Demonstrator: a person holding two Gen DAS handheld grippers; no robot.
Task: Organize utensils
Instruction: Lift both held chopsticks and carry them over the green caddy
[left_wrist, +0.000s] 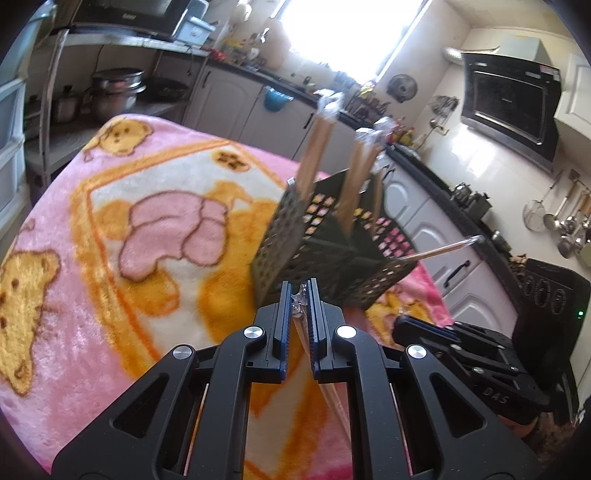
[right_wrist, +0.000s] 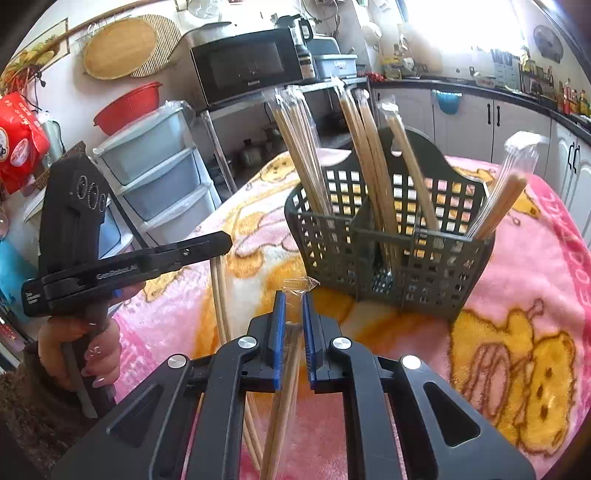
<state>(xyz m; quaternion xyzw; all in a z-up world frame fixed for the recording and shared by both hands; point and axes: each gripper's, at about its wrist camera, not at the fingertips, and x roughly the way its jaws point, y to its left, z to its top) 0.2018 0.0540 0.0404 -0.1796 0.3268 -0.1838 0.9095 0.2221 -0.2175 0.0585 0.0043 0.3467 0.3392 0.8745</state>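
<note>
Left wrist view: left gripper (left_wrist: 299, 291) clenched on a wrapped pair of chopsticks (left_wrist: 325, 384), crinkled clear film poking out past the blue ribbed pads (left_wrist: 284, 325), pale wooden shafts trailing back and down under the gripper body. Straight ahead and just beyond the fingertips, a dark perforated caddy (left_wrist: 314, 251), square-holed plastic, standing on a fluffy pink blanket (left_wrist: 110, 240) printed with orange bears. Already in the caddy, more wrapped pairs (left_wrist: 317, 147) leaning upward, somewhat motion-blurred. Right of the caddy and low in the picture, the right gripper (left_wrist: 417, 325), black, its jaw state not readable from here.

Right wrist view: right gripper (right_wrist: 293, 306) likewise clamped on its own wrapped chopsticks (right_wrist: 284, 398), long axis running roughly along the fingers, tip end and film toward the caddy (right_wrist: 388, 251), butt end back toward the camera. Caddy ahead and slightly right, divided into compartments by inner walls, sleeved pairs (right_wrist: 299, 147) fanned out in several of them. Left of the caddy, the left gripper (right_wrist: 207, 243) seen side-on with a hand (right_wrist: 85, 350) around its grip, its pair of sticks (right_wrist: 221, 295) hanging steeply down toward the blanket (right_wrist: 517, 277).

Likely next: tipping each held pair upright over a compartment. Both grippers near the caddy; neither clearly closer. Slick film, thin rigid sticks, open grid walls: snagging a tip on a hole seems the risk.
</note>
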